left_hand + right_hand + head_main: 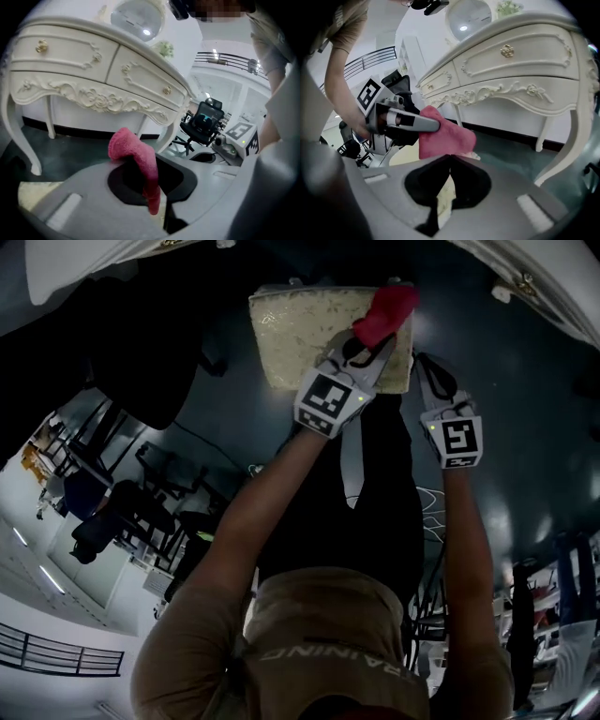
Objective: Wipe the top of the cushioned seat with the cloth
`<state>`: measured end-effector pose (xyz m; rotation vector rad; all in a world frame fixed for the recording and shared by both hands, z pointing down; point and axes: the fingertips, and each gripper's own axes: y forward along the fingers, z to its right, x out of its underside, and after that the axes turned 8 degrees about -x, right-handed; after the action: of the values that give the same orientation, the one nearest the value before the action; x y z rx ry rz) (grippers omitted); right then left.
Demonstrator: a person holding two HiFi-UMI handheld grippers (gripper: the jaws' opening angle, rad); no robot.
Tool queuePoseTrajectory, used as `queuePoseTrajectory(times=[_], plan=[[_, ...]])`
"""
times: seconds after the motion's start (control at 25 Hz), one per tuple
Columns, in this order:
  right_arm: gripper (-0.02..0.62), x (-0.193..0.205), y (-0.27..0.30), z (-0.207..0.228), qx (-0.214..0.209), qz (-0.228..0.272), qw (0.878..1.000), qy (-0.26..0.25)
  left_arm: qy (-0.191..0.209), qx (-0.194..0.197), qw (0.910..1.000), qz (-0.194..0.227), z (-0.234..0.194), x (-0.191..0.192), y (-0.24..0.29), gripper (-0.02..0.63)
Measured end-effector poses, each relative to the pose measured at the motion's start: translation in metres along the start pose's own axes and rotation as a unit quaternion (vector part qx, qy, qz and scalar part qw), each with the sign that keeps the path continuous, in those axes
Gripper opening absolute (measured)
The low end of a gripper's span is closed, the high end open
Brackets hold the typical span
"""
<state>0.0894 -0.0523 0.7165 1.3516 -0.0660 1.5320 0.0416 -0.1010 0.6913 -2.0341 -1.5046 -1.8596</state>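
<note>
The left gripper point(373, 341) reaches out over the cushioned seat point(319, 343) with its jaws clamped on a pink terry cloth point(386, 313). In the left gripper view a fold of the cloth is pinched between the two jaws, with the rest bunched above them. The cloth sits at the seat's far right corner. From the right gripper view its lower edge appears to meet the pale patterned cushion, though I cannot say how firmly it presses.

Gripping the cloth by one fold leaves a loose wad beyond the jaws. That probably suits wiping, since the soft part rather than the hard fingers would drag across the fabric.

The right gripper point(424, 362) has its jaws shut together on nothing. It hangs just beside the seat's right edge, over the dark floor, likely parked there so the sweep has a free path.

Beyond the seat stands a cream dressing table point(511, 70) with carved drawers and curved legs. An office chair point(204, 122) is farther off to the right.

Most of the cushion lies to the near and left of the cloth. My guess is that the wipe is at one end of a stroke, with the bulk of the top open for passes leftward and nearward.
</note>
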Motion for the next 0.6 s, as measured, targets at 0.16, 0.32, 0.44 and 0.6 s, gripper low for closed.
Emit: queuePoseTrajectory(times=[0.16,0.32,0.44,0.6], plan=[[0.005,-0.02,0.032,-0.032,-0.019,0.0,1.0,-0.021,-0.032,-0.063,0.9971,0.029,-0.072,-0.006,-0.055,0.032],[0.005,-0.036,0.06,-0.067,-0.038,0.0,0.999,-0.038,-0.049,-0.125,0.9901,0.04,-0.135,0.002,-0.115,0.032],[0.005,-0.048,0.084,-0.092,-0.052,-0.002,0.997,-0.048,-0.063,-0.169,0.9824,0.047,-0.18,0.009,-0.158,0.032],[0.005,-0.061,0.115,-0.12,-0.069,-0.008,0.996,-0.061,-0.076,-0.214,0.9726,0.048,-0.229,0.028,-0.205,0.032]])
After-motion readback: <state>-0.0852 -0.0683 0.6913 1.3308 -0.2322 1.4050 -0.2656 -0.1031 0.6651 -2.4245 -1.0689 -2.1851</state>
